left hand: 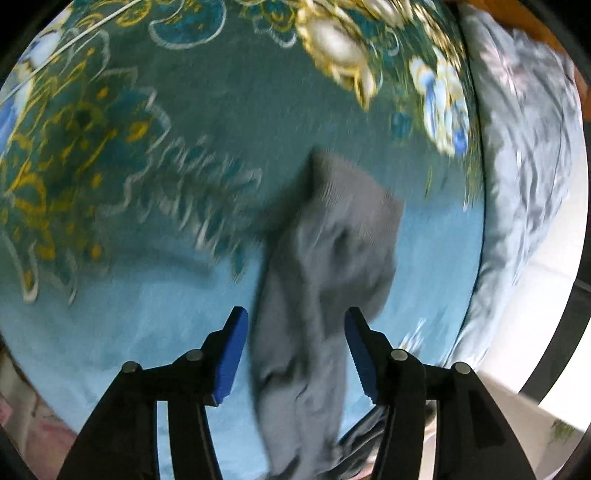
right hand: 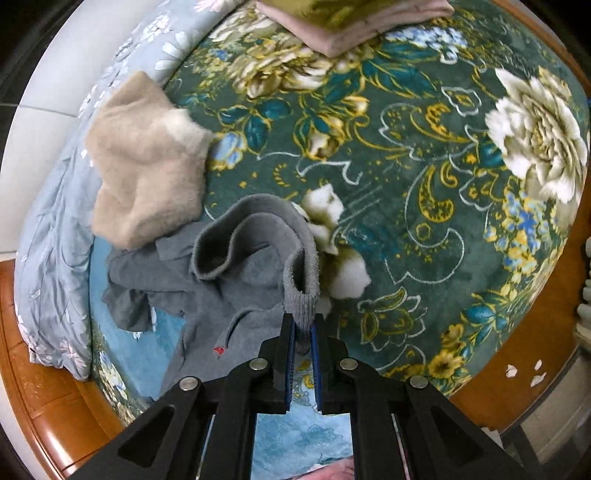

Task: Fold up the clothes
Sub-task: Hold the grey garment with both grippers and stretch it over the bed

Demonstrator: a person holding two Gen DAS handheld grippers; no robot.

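A grey sweatshirt (right hand: pixel 236 280) lies crumpled on the floral bed blanket (right hand: pixel 424 192). My right gripper (right hand: pixel 303 332) is shut on its ribbed cuff (right hand: pixel 301 306) and holds the sleeve up. In the left wrist view the same grey garment (left hand: pixel 314 295) runs lengthwise between the blue pads. My left gripper (left hand: pixel 295 325) is open above it, a pad on each side, not closed on it. That view is blurred by motion.
A beige fleece garment (right hand: pixel 144 158) lies left of the grey one. A folded pink and olive stack (right hand: pixel 351 22) sits at the far edge. A light blue floral quilt (right hand: pixel 51 229) lines the left side, over the wooden bed frame (right hand: pixel 44 387).
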